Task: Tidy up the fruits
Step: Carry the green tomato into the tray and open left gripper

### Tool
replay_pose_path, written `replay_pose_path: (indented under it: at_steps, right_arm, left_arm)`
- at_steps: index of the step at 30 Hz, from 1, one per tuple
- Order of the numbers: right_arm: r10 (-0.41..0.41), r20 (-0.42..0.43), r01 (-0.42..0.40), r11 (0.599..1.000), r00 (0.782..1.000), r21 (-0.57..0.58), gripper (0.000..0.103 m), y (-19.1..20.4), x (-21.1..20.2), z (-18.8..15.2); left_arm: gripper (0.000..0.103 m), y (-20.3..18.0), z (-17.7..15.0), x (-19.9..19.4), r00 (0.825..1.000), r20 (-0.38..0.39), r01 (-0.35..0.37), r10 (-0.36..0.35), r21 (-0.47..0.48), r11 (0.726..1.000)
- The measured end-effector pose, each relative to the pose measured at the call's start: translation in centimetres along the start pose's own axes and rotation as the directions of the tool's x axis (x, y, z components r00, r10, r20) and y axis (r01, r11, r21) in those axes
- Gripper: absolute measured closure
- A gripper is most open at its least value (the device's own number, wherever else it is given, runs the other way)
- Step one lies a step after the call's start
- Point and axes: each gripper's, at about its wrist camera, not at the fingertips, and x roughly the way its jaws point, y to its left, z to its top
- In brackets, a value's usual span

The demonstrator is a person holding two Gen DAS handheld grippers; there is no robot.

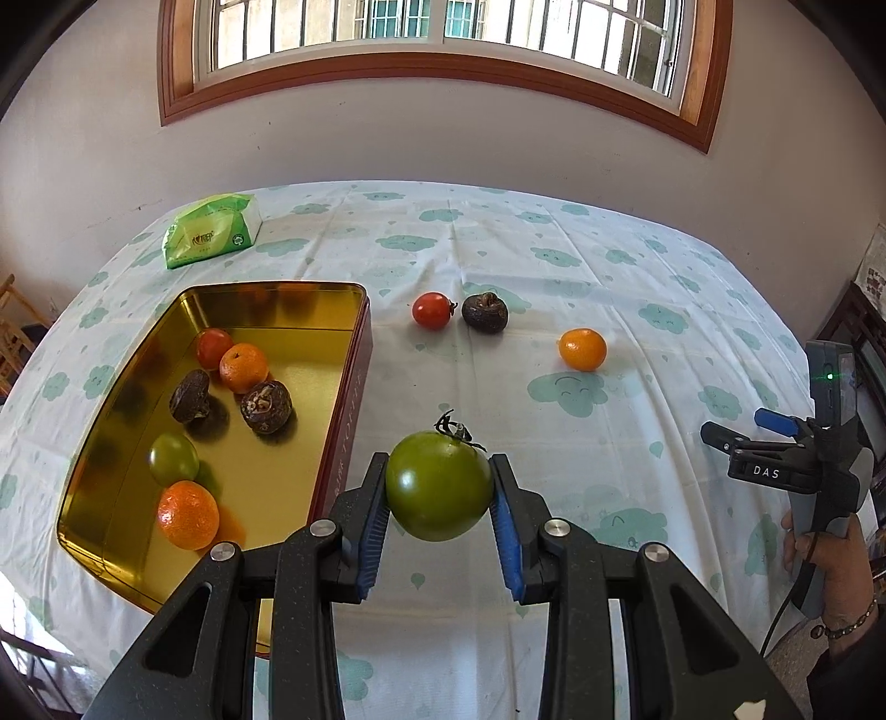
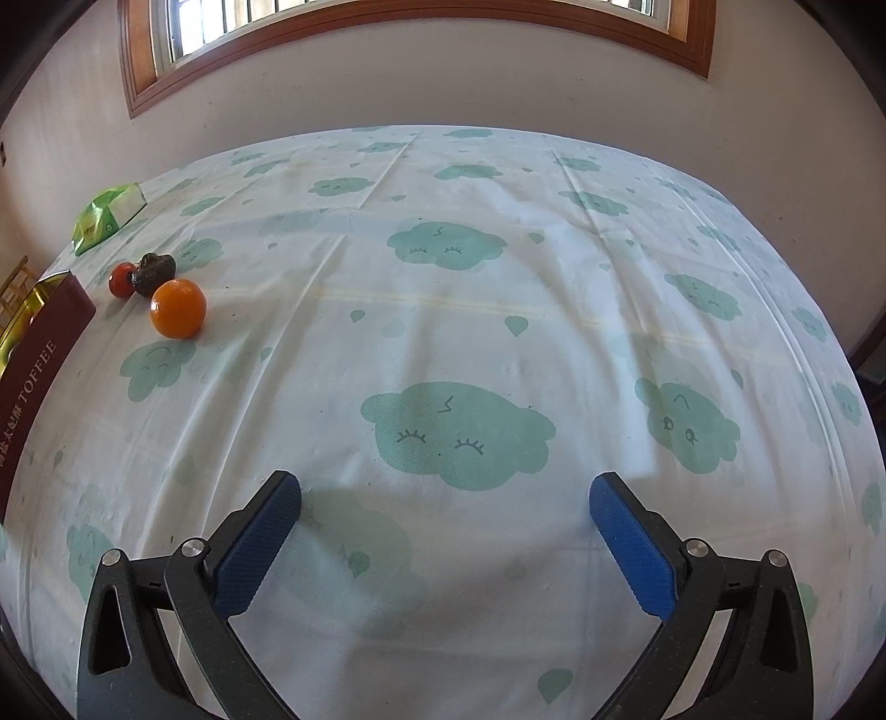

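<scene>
Room: a pale wall with a wood-framed window (image 1: 432,33) stood behind a bench (image 1: 554,260) spread with a white cloth printed with green clouds.

Container: a gold-lined tin (image 1: 354,354) with a dark red outer wall lay on the left part of the bench, open at the top.

Already in the tin: two oranges, two dark brown fruits, a small red tomato and a green tomato.

Left claw (image 1: 437,498): its blue pads were closed on a green tomato (image 1: 437,487), stem up, gripped on both flanks.

Tomato's place: in the left wrist view it hung just right of the tin's near corner, seemingly lifted off the cloth, though the height could not be judged surely.

Key relation: the tin lay to the left of the held tomato, its long axis running away from the camera toward the wall; the likely move was a short carry leftward over the red wall.

Free spot: bare gold floor showed in the near right part of the tin, closest to the claw.

Right claw (image 2: 446,493): spread wide and holding nothing, over bare cloth, well apart from the tin.

Left on the cloth: a red tomato (image 1: 432,310) touching a brown fruit (image 1: 485,313), and an orange (image 1: 582,349) nearer the right claw.

Bystander: a green tissue pack (image 1: 213,230) at the far left.
</scene>
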Motion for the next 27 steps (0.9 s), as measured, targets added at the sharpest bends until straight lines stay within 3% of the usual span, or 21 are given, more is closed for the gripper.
replay_pose_path:
  at_steps: [27]
  right_arm:
    - [0.014,0.004,-0.014,1.000,1.000,0.001,0.000,-0.7,0.0,-0.1]
  left_arm:
    - [0.072,7.5,1.0,1.3,0.997,-0.006,-0.077,0.077,-0.003,0.997]
